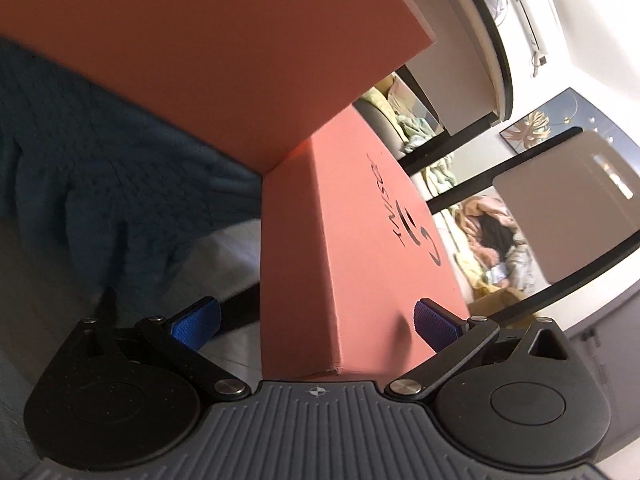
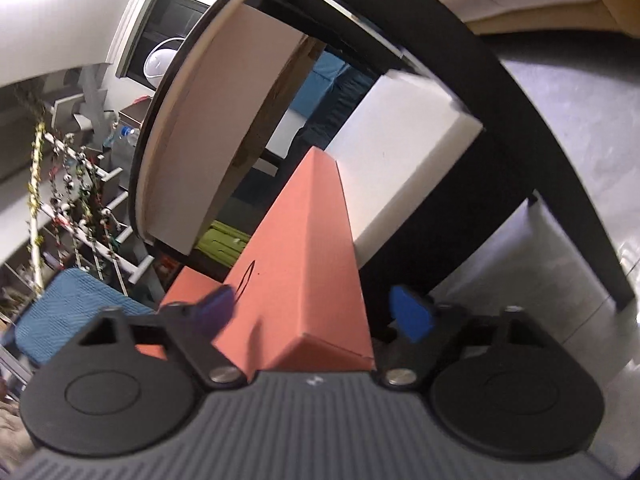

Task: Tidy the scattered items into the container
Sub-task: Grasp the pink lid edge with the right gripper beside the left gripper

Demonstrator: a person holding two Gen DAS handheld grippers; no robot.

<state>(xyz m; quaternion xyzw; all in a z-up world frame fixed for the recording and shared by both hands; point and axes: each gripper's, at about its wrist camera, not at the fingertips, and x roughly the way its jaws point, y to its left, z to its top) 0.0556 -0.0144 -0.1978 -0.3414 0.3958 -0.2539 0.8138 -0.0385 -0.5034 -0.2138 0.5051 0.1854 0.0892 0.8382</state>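
A: Where is the container?

B: The salmon-pink cardboard box (image 1: 360,216) fills the centre of the left wrist view, its lid flap raised across the upper left. The left gripper (image 1: 316,322) has its blue fingers (image 1: 434,326) spread either side of the box's near end.

A: Anything inside?

B: The interior is hidden. A blue knitted cloth (image 1: 100,152) lies at the left.

A: The other one?

B: The right gripper (image 2: 316,314) also straddles the box, fingers apart.
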